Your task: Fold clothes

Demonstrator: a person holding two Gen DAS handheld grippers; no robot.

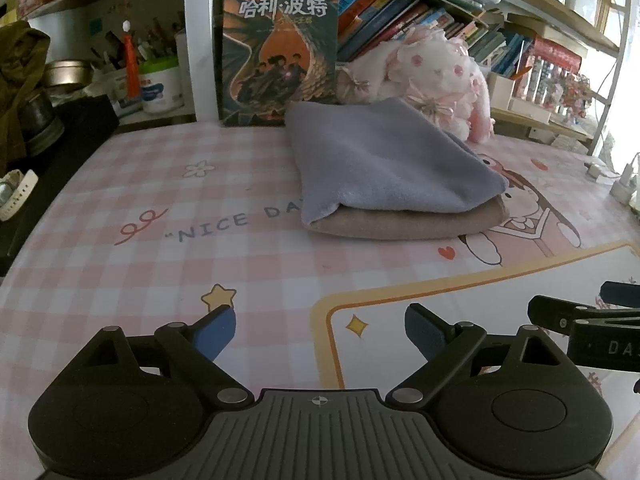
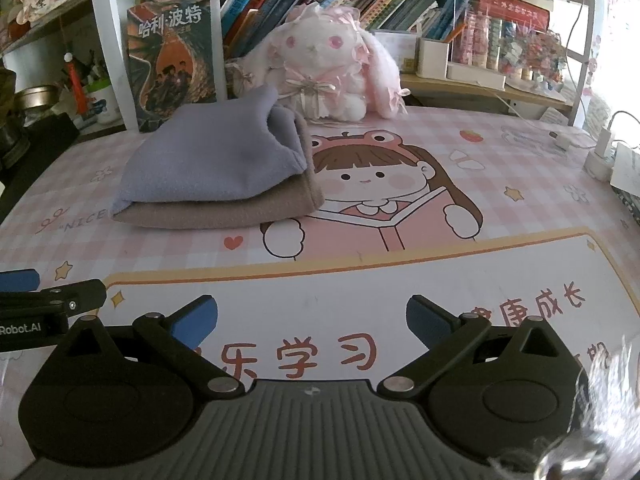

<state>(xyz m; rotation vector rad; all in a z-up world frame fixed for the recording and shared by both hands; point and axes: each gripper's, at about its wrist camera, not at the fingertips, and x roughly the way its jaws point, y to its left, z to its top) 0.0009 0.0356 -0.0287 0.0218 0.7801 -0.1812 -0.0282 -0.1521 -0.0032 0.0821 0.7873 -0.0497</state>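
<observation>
Left wrist view, my left tongs (image 1: 318, 330): spread wide, pinching nothing, low over the counter (image 1: 120, 280) at 6 o'clock.
Left wrist view, the clothes: a grey-blue cloth (image 1: 384, 160) lies folded on top of a tan cloth (image 1: 420, 226), touching it, at about 12 to 1 o'clock, well apart from my fingers.
Left wrist view, neighbour: my right tongs (image 1: 600, 300) show at 3 o'clock, edge-on.
Right wrist view, my right tongs (image 2: 312, 318): spread too, empty, over the mat's white panel.
Right wrist view, the clothes: the stack sits at 11 o'clock, grey-blue cloth (image 2: 208, 152) over tan cloth (image 2: 224, 210), in front of a plush rabbit (image 2: 320, 60) and a book (image 2: 172, 52).
Step, as I judge it: both pieces look folded and stacked; the folding seems about finished.
Next move: if anything, I'd reach forward and square the top cloth's loose edge.
</observation>
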